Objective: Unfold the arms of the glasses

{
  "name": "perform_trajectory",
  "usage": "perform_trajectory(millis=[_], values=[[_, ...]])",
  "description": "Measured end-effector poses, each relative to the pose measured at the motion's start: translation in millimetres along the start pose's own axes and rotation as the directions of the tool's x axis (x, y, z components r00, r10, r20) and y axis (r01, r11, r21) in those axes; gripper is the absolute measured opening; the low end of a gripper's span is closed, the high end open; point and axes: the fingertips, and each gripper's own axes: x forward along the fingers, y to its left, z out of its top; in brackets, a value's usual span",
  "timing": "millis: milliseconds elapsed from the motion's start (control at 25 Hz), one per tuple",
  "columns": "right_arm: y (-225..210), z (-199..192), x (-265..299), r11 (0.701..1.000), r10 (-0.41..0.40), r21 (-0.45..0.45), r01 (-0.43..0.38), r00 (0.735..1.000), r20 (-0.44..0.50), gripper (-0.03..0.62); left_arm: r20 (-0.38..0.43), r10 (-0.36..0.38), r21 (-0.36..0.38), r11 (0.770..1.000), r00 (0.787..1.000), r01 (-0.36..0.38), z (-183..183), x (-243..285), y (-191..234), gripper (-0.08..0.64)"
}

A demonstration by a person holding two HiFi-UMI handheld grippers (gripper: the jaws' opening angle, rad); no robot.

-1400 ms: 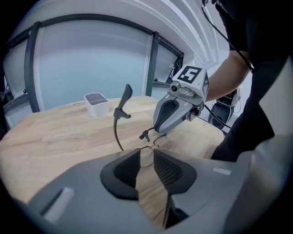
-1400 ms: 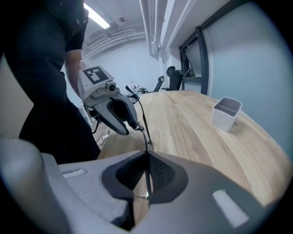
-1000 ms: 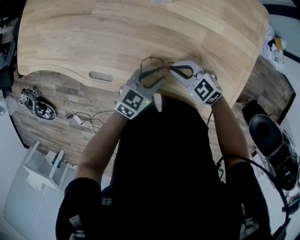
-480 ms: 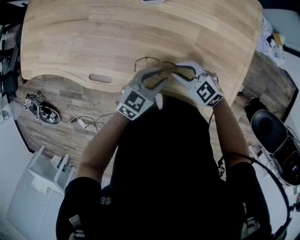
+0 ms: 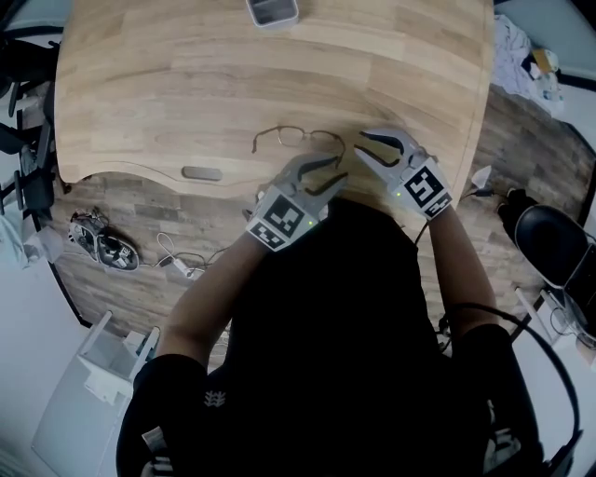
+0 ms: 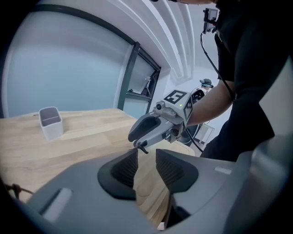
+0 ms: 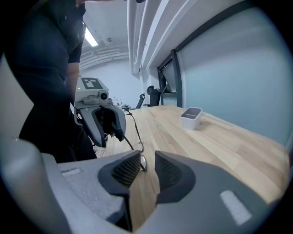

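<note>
The thin wire-framed glasses (image 5: 298, 138) lie on the wooden table (image 5: 186, 84), free of both grippers. My left gripper (image 5: 333, 170) hangs just short of them on the near side, jaws open and empty after closing slightly. My right gripper (image 5: 361, 146) is beside their right end, jaws just opened, nothing between the pads. The right gripper view shows a lens and an arm of the glasses (image 7: 141, 157) on the wood beyond my right gripper (image 7: 146, 161), with the left gripper (image 7: 103, 119) opposite. The left gripper view looks past my left gripper (image 6: 146, 161) at the right gripper (image 6: 158, 125).
A small grey container (image 5: 272, 11) stands at the far edge of the table; it also shows as the container (image 6: 50, 122) and the container (image 7: 191, 117). Cables and gear (image 5: 112, 250) lie on the floor at the left. A chair (image 5: 559, 256) stands at the right.
Both grippers have drawn back from the glasses toward the person. The right jaws have opened and let go of the frame, which now lies alone on the table.
</note>
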Motion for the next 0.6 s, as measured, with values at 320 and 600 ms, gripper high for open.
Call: perform_trajectory(millis=[320,600], values=[[-10.6,0.0,-31.8,0.991,-0.078,0.116,0.066,0.992,0.1,0.089,-0.027,-0.048,0.037,0.998,0.998,0.049,11.8,26.3,-23.7,0.13],[-19.0,9.0,-54.2,0.982,-0.148,0.144,0.125,0.976,0.162,0.089,-0.001,0.043,0.061,0.997,0.999,-0.043,24.4,2.1,-10.1,0.127]])
